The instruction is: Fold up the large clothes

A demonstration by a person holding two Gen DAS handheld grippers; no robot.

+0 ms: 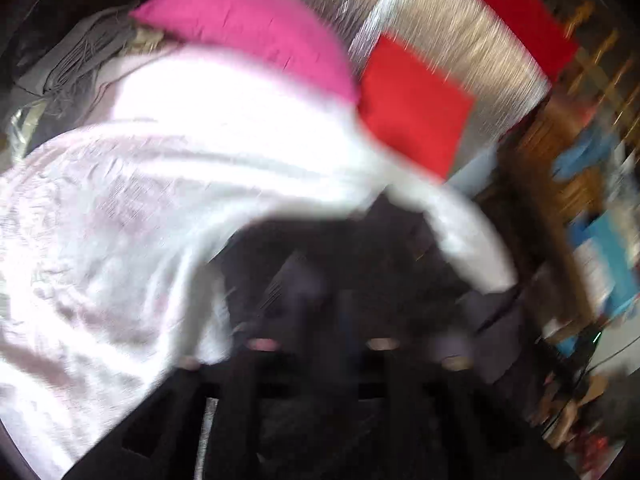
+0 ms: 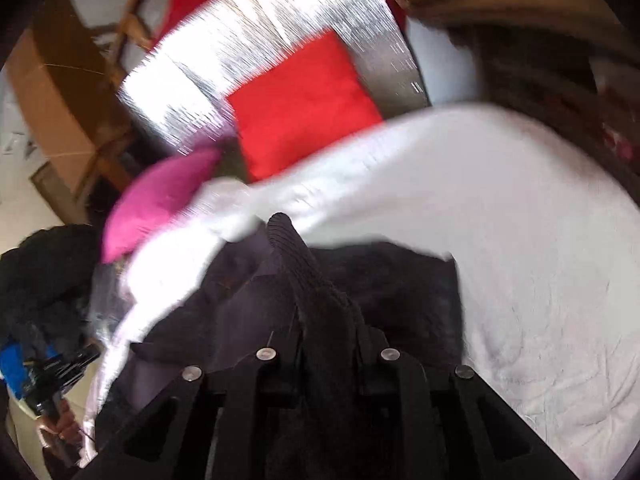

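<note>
A dark purple-black garment (image 1: 360, 272) lies bunched on a white bedsheet (image 1: 120, 220) straight in front of my left gripper (image 1: 320, 320). The picture is blurred and the black fingers merge with the cloth, so their stance is unclear. In the right wrist view the same dark garment (image 2: 400, 280) spreads over the white sheet (image 2: 500, 220). A ribbed dark edge (image 2: 288, 248) of it rises up between the fingers of my right gripper (image 2: 324, 320), which is shut on it. The cloth hides the fingertips.
A pink pillow (image 1: 248, 28) and a red pillow (image 1: 412, 108) lie at the head of the bed on a shiny silver cover (image 1: 460, 28). Grey fringed cloth (image 1: 80, 56) sits at the far left. A black heap (image 2: 44, 264) and a cardboard box (image 2: 60, 92) stand beside the bed.
</note>
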